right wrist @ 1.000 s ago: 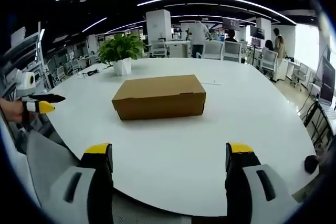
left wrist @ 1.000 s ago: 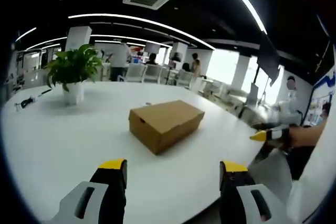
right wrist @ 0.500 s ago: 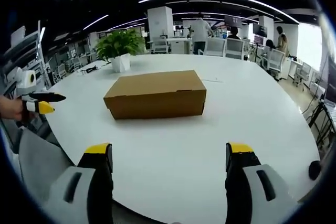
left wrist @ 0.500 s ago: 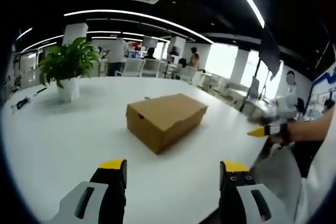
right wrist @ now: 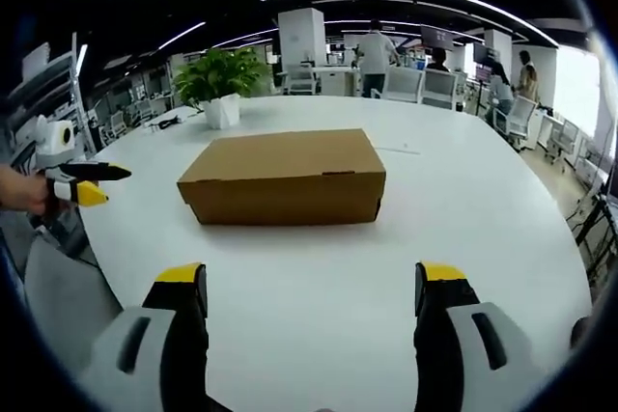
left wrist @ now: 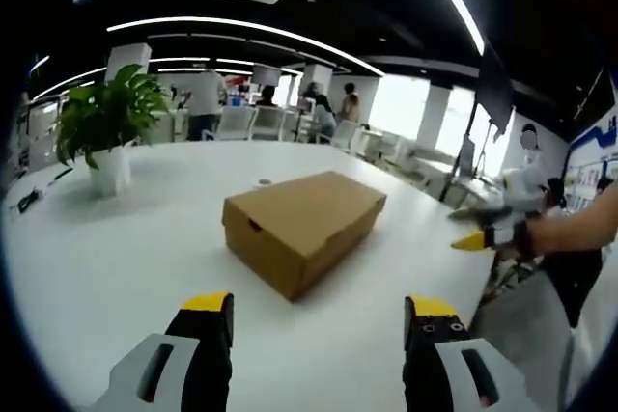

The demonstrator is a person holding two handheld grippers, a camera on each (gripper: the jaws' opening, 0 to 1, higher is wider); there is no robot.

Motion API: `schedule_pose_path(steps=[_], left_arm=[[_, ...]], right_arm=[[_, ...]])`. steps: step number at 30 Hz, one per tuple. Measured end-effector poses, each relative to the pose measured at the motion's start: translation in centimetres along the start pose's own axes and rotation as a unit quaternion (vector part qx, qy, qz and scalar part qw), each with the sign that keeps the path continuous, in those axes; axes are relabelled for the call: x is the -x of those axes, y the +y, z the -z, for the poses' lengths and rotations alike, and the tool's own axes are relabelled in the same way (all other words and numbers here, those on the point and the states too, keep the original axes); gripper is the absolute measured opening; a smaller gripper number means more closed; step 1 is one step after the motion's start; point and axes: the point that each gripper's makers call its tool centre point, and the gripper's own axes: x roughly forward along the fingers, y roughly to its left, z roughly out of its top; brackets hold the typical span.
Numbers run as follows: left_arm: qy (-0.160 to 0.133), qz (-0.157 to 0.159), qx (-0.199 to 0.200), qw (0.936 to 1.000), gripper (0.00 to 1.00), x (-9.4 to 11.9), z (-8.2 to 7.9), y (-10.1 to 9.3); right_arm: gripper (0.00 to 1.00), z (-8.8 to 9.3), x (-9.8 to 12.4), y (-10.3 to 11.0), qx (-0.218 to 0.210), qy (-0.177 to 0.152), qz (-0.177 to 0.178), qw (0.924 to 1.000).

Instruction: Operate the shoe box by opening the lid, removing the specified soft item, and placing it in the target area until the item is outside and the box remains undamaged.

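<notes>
A brown cardboard shoe box (left wrist: 301, 227) (right wrist: 283, 178) lies closed on the round white table (left wrist: 116, 267) (right wrist: 328, 287). My left gripper (left wrist: 319, 311) is open over the table's near edge, short of the box, its yellow-tipped jaws wide apart with nothing between them. My right gripper (right wrist: 311, 282) is also open, facing the box's long side from a short distance. The right gripper (left wrist: 483, 236) comes into the left gripper view at the right edge, held by a hand. The left gripper (right wrist: 82, 185) appears at the left of the right gripper view.
A potted green plant (left wrist: 101, 127) (right wrist: 222, 84) stands on the table behind the box. A dark cable (left wrist: 29, 195) lies near the table's far left edge. Chairs and several people are in the office beyond the table.
Both views have drawn closer to the box, which now looks larger. The box itself has not moved, and both grippers stay open.
</notes>
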Motion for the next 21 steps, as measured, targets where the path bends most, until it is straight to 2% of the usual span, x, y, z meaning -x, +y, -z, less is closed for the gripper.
schedule_pose_path(steps=[9,21], left_arm=[[0.003,0.01,0.003,0.9999,0.73,-2.0,-0.3,0.3],[0.018,0.01,0.025,0.9995,0.72,-4.2,1.3,1.0]], right_arm=[[0.84,-0.8,-1.7,-0.9,0.0,-0.002,0.001,1.0],[0.84,-1.3,-4.0,-1.6,0.017,-0.001,-0.011,0.9998]])
